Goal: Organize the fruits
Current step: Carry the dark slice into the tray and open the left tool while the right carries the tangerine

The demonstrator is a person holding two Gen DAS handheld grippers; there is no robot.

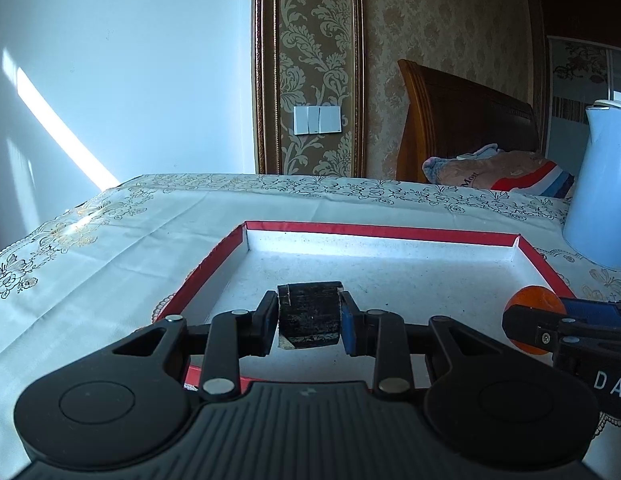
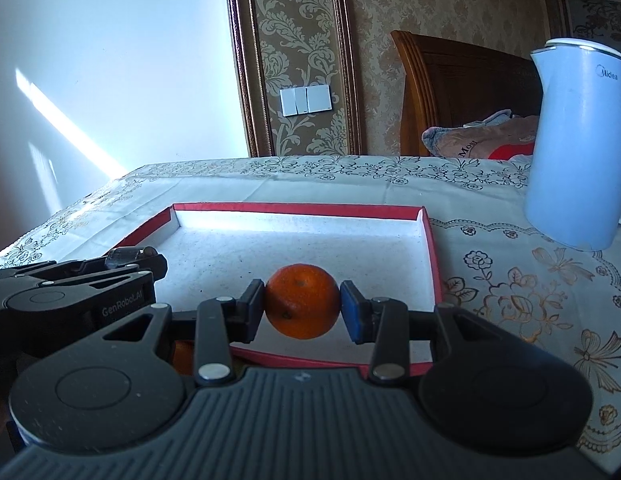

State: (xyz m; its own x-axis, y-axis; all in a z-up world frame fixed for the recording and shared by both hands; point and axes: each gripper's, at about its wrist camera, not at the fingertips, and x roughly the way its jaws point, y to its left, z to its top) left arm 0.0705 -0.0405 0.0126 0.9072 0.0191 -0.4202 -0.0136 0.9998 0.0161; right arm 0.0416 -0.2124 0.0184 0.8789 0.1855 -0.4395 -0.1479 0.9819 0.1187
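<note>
A shallow red-rimmed tray [image 1: 382,232] with a white floor lies on the embroidered tablecloth. My left gripper [image 1: 309,326] hangs over the tray's near left part, shut on a black block-shaped object [image 1: 310,308] with a pale chipped corner. My right gripper [image 2: 303,307] is shut on a round orange [image 2: 302,300], held just above the tray [image 2: 294,209] floor near its front right. Each view shows the other gripper at its edge: the orange [image 1: 534,300] at the right, the left gripper [image 2: 130,258] with the black object [image 2: 124,257] at the left.
A pale blue electric kettle [image 2: 574,144] stands on the table just right of the tray. An orange patch [image 2: 182,356] shows under my right gripper's linkage, in front of the tray. Beyond the table's far edge are a wooden headboard [image 1: 462,120] and bedding.
</note>
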